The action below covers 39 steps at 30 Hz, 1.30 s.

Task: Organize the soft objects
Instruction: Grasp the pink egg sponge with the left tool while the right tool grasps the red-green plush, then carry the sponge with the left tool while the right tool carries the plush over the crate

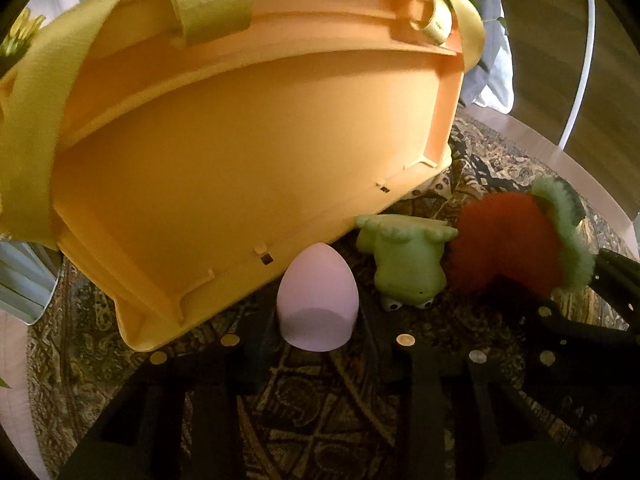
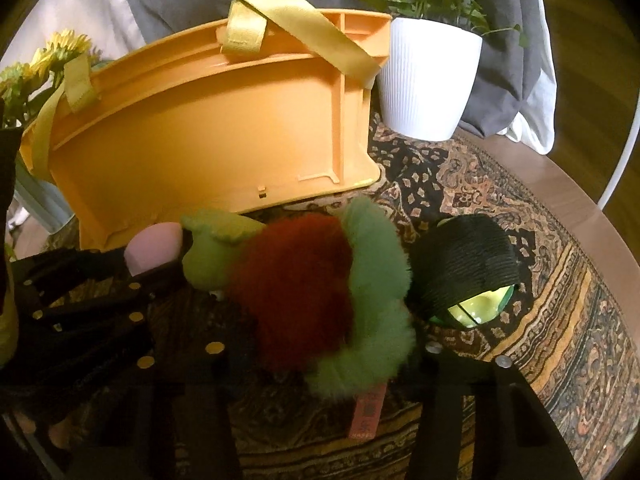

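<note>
A pink egg-shaped soft toy (image 1: pixel 318 300) stands on the patterned cloth, and my left gripper (image 1: pixel 318 320) is shut on it, one dark finger at each side. To its right lies a green frog toy (image 1: pixel 404 264), then a furry red-and-green plush slice (image 1: pixel 516 240). In the right wrist view my right gripper (image 2: pixel 328 344) is shut on that plush slice (image 2: pixel 312 288), which fills the gap between the fingers. The frog (image 2: pixel 212 248) and the pink egg (image 2: pixel 154 246) lie to its left. An orange basket (image 1: pixel 240 168) with yellow straps lies tipped on its side just behind the toys, its opening facing me.
A black thread-wound ball with a green patch (image 2: pixel 464 268) rests right of the plush. A white ribbed plant pot (image 2: pixel 428 80) stands behind the basket (image 2: pixel 224 132), yellow flowers (image 2: pixel 60 52) at far left. The patterned cloth (image 2: pixel 540 280) ends at a wooden table rim on the right.
</note>
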### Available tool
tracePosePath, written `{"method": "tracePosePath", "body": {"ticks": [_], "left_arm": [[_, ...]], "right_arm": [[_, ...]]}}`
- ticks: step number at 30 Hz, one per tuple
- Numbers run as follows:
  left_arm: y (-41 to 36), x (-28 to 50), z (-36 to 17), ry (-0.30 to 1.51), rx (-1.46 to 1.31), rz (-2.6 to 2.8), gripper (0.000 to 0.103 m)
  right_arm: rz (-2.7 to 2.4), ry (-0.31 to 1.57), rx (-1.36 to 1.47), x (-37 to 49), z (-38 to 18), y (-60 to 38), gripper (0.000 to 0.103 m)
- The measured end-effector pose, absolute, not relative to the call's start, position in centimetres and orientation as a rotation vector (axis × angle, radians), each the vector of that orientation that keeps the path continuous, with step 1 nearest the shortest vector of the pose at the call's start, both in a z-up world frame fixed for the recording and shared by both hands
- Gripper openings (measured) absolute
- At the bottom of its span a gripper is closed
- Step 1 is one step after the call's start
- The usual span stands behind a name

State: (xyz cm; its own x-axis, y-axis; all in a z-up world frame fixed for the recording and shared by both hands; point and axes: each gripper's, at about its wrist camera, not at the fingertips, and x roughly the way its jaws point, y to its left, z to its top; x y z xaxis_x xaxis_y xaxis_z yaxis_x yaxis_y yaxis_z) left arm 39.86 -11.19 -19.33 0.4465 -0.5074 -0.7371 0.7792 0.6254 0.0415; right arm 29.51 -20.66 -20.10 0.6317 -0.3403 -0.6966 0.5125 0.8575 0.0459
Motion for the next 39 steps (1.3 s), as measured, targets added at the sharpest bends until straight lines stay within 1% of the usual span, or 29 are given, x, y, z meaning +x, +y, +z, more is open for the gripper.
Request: {"method": "tracePosePath", "body": {"ticks": [4,6,13,25,39], "left_arm": [[-10.4,39.4,-19.0,0.734,0.392,-0.810,0.036],[-10.0,39.2,-18.9,0.737,0.384,-0.809,0.036],[-8.5,37.9,-17.6,0.719,0.344,-0.777,0.036],[-6.0,35.6,-14.2,0.665,0.282,-0.725,0.036],[-4.6,31.9,-9.1,0.588,0.175,-0.588,0.036]], "right_arm": [[-0.490,0.730,0.234,29.4,-20.0,-20.5,0.043],[-0.489,0.725,0.226,29.4,-19.9,-20.3,0.042],[-0.483,0.703,0.223,28.6,-19.3,-19.6,0.042],[-0.465,0.646,0.212,26.4,-16.2,-18.0,0.042],[-0.344,0.549,0.155,24.0,-10.4,-17.9,0.042]]}}
